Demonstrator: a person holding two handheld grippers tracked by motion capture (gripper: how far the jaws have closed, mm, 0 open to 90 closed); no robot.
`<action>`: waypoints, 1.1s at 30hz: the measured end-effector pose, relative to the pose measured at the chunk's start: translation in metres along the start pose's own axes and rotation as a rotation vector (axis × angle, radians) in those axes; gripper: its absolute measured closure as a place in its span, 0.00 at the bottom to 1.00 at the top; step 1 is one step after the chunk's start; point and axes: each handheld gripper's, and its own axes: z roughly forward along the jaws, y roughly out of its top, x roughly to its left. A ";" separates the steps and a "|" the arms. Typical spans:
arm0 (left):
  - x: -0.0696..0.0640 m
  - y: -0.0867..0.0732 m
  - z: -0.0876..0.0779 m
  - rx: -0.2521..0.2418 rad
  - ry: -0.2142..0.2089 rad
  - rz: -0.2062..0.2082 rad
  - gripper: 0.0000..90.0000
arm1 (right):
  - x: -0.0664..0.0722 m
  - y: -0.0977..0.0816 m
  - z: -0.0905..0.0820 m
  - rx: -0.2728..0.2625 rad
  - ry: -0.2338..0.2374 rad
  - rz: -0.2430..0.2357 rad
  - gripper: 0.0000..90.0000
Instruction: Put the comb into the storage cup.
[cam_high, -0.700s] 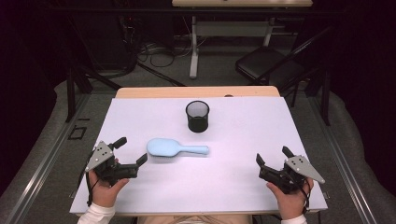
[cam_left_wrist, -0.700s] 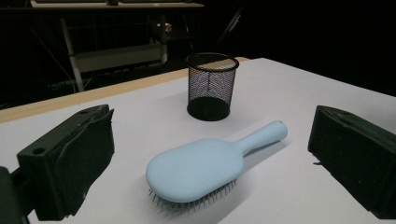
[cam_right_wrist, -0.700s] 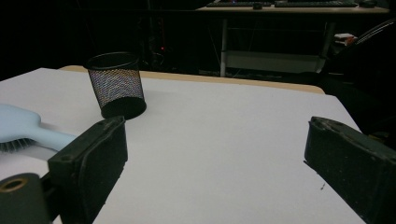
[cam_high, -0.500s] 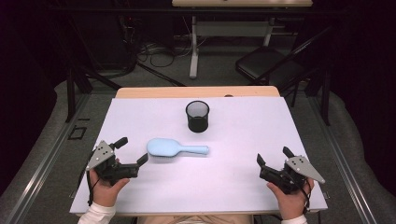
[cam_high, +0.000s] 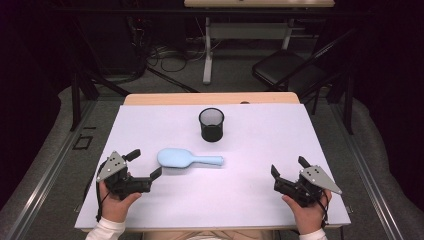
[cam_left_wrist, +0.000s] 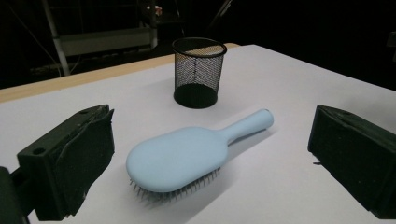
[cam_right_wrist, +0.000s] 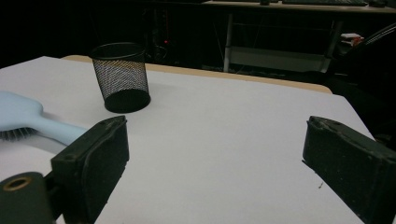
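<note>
Lying bristles-down: blue hairbrush (cam_high: 189, 159) | just ahead of left hand-held gripper (cam_high: 144, 166) | jaws released, nothing between them

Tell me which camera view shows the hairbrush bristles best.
The left gripper view: the hairbrush lies close, bristles visible under its head. The high view shows its smooth back; the right gripper view catches its handle and some bristles at the edge.

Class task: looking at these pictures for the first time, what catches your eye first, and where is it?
A pale blue hairbrush lies bristles down in the middle of the white table, its handle pointing right. Behind it stands a black mesh cup. The left gripper and right gripper rest open at the near corners.
</note>
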 end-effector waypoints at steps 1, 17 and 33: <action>-0.002 0.001 0.001 0.011 0.002 0.000 0.00 | 0.002 0.000 0.000 0.003 0.003 -0.011 0.08; -0.014 0.017 0.019 0.072 -0.004 -0.013 0.02 | 0.004 0.000 0.001 -0.001 0.012 -0.016 0.08; -0.016 0.033 0.044 0.105 -0.008 -0.051 0.16 | 0.005 -0.002 0.005 0.029 0.023 -0.028 0.11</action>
